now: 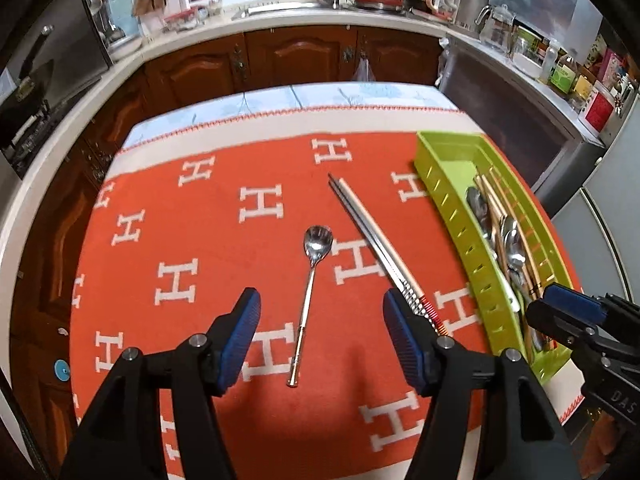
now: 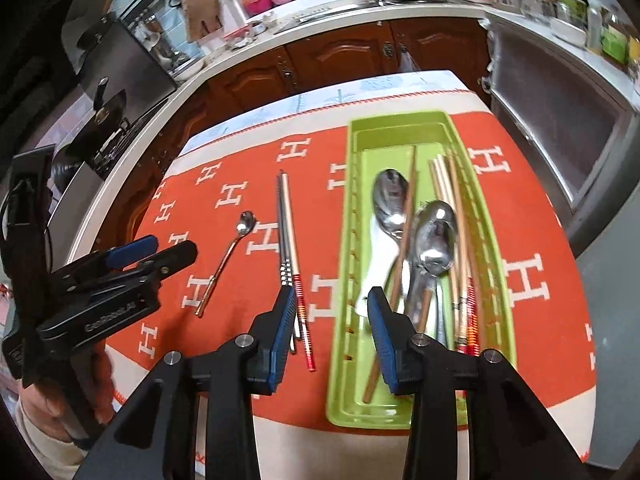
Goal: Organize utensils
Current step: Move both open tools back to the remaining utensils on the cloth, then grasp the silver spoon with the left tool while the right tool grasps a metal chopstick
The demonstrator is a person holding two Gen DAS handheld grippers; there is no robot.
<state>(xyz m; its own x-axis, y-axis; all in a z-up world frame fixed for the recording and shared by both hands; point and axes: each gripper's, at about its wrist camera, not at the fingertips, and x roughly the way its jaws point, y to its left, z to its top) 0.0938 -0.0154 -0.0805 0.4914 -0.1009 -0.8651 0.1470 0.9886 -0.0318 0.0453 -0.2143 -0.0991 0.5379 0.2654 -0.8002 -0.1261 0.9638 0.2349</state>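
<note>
We take the green tray (image 2: 408, 128) as our landmark. It already holds spoons and chopsticks. Left of it on the orange cloth lie the metal chopsticks (image 1: 368, 236), long axis slanting, tips away from us. Farther left is the spoon (image 1: 310, 292), bowl away, handle toward us. Both look light, stiff and slippery; we would pinch each mid-shaft. Our left gripper (image 1: 320, 336) hangs jaws apart and empty over the spoon handle; our right gripper (image 2: 332, 336) is likewise apart and empty at the tray's near left wall.
</note>
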